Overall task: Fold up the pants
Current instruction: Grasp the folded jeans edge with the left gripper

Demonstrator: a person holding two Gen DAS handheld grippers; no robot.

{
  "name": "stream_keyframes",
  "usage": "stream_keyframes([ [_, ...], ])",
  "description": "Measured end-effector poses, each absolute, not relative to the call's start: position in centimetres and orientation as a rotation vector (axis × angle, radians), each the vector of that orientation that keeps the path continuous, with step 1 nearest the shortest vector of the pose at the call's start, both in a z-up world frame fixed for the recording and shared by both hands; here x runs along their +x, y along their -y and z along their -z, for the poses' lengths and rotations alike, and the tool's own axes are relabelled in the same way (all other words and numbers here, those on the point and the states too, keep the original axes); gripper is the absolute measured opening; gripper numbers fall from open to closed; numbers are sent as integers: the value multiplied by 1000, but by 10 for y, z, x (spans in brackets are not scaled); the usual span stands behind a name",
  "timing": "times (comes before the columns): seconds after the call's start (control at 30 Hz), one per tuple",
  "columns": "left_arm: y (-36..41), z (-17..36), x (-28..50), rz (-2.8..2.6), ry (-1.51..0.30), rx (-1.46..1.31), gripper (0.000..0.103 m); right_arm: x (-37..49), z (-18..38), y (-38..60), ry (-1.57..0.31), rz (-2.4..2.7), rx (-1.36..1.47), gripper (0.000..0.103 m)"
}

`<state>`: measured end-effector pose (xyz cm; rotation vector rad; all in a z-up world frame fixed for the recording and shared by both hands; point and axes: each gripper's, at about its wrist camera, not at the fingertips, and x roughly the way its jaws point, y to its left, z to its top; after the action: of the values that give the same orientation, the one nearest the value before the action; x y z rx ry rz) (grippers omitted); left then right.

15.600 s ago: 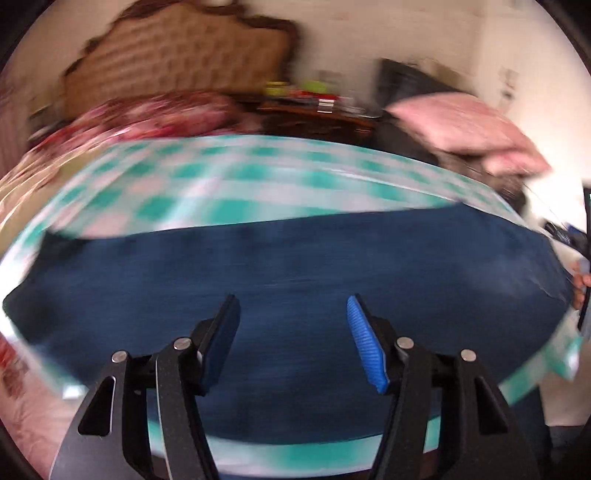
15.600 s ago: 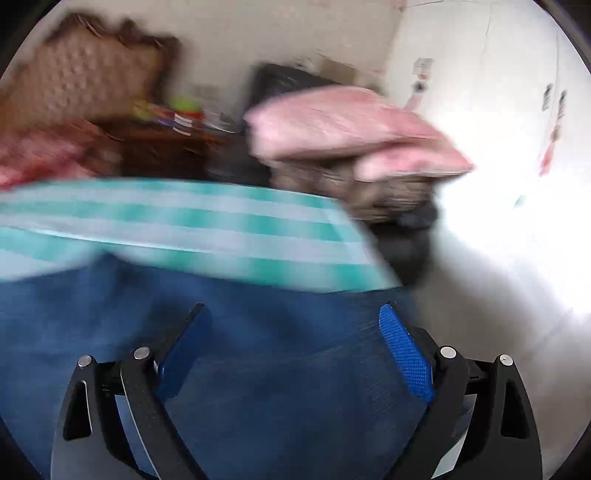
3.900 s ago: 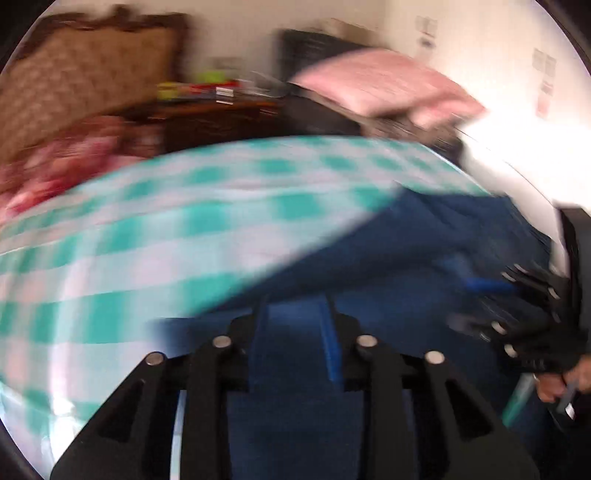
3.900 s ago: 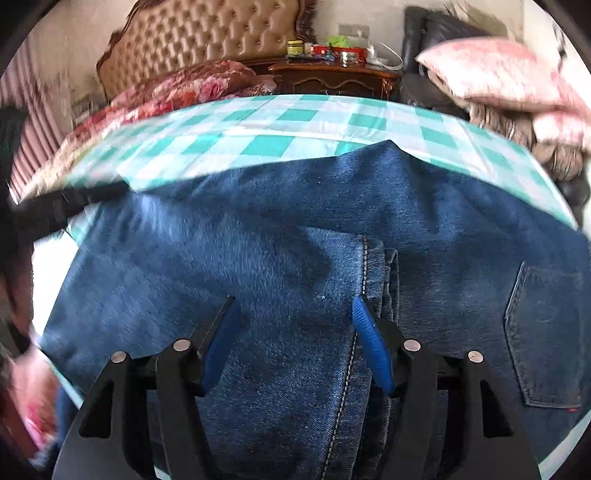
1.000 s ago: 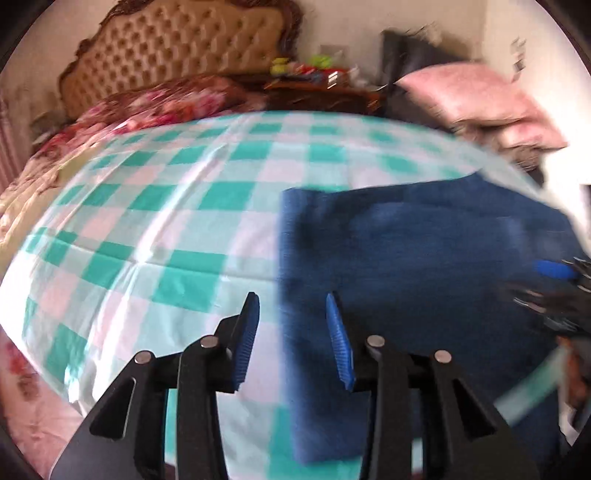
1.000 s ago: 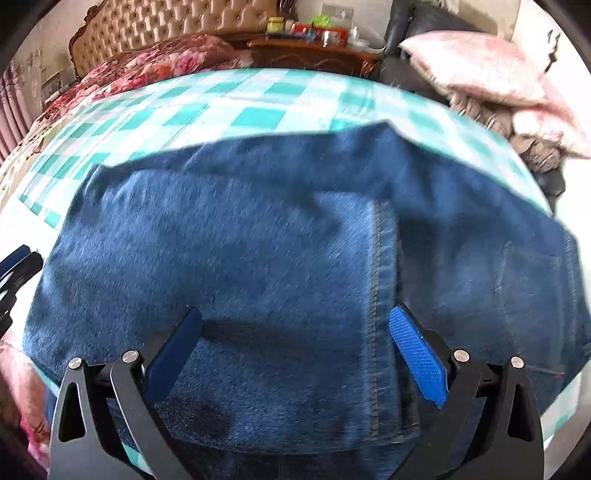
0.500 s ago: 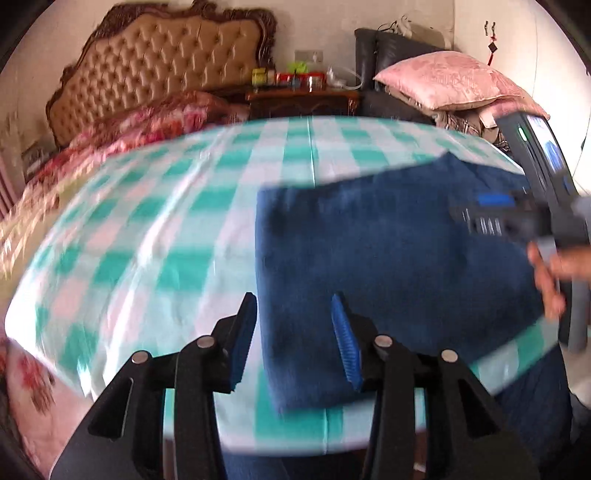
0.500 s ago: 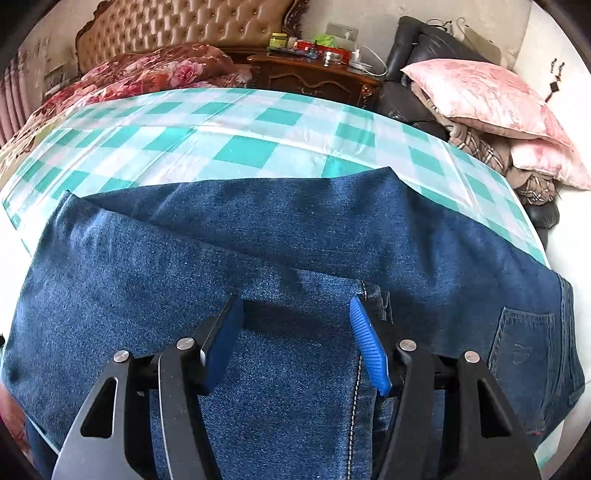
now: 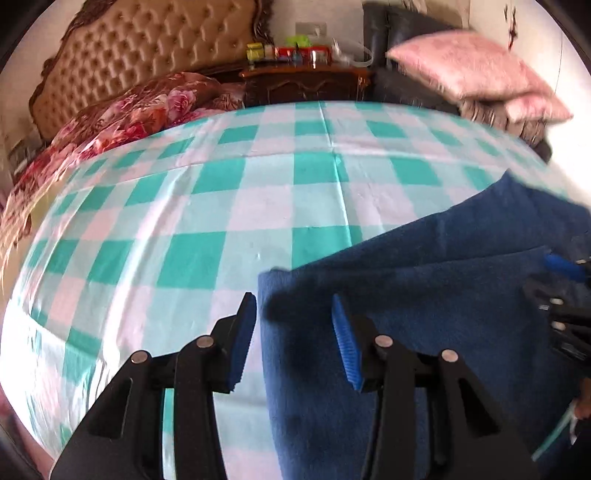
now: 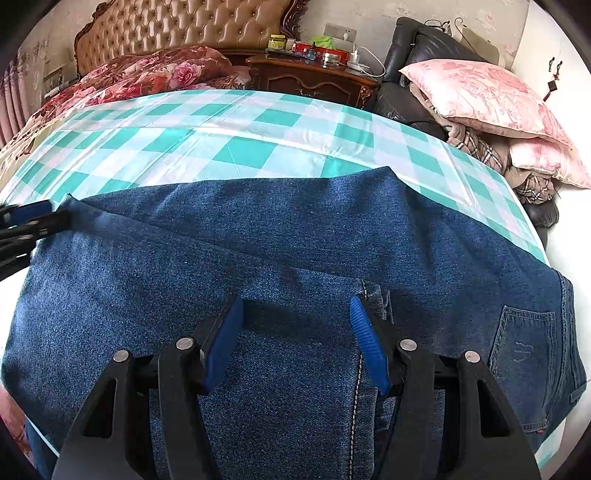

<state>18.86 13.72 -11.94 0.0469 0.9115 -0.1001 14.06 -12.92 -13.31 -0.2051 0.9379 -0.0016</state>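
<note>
The right tongs hover low with jaws partly apart over the folded dark blue denim pants, nothing pinched between the pads; the stitched hem edge lies just beside the blue pad at 3 o'clock. The left tongs also stand partly apart, straddling the fold's corner at 12 o'clock, not clamped. The pants lie on the green-and-white checked cloth covering the surface, toward its near side. To fold again well, I judge each pair should bite through every layer at its edge, then lift together so the stack stays square. Far off at 12 o'clock stands a tufted tan headboard.
</note>
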Motion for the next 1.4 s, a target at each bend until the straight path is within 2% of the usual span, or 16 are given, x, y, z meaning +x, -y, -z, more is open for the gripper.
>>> stream_keyframes([
  [0.13,-149,106,127,104,-853,-63,43,141,133,129,-939,3,-202,59],
  [0.27,-137,132,73,92,-918,-17,43,141,133,127,-936,10,-207,59],
  [0.4,-139,139,59,76,-903,-47,45,140,128,128,-939,0,-205,58],
  [0.57,-144,143,57,80,-895,-75,50,103,97,129,-885,-30,-212,58],
  [0.63,-149,143,56,64,-891,-105,57,93,101,132,-928,-47,-202,52],
  [0.7,-155,140,50,72,-883,-151,59,87,117,135,-981,-32,-225,46],
  [0.8,-163,141,41,103,-892,-225,58,84,130,139,-986,-21,-220,47],
  [0.9,-164,141,36,118,-891,-252,54,85,130,135,-987,-7,-238,47],
  [0.97,-160,141,34,136,-890,-253,39,83,132,135,-980,-2,-247,47],
  [1.0,-158,141,34,150,-893,-257,36,83,132,135,-980,0,-247,47],
  [1.27,-166,143,35,167,-899,-348,33,83,131,135,-981,2,-244,50],
  [1.4,-177,146,37,178,-906,-458,35,83,131,136,-980,4,-248,53],
])
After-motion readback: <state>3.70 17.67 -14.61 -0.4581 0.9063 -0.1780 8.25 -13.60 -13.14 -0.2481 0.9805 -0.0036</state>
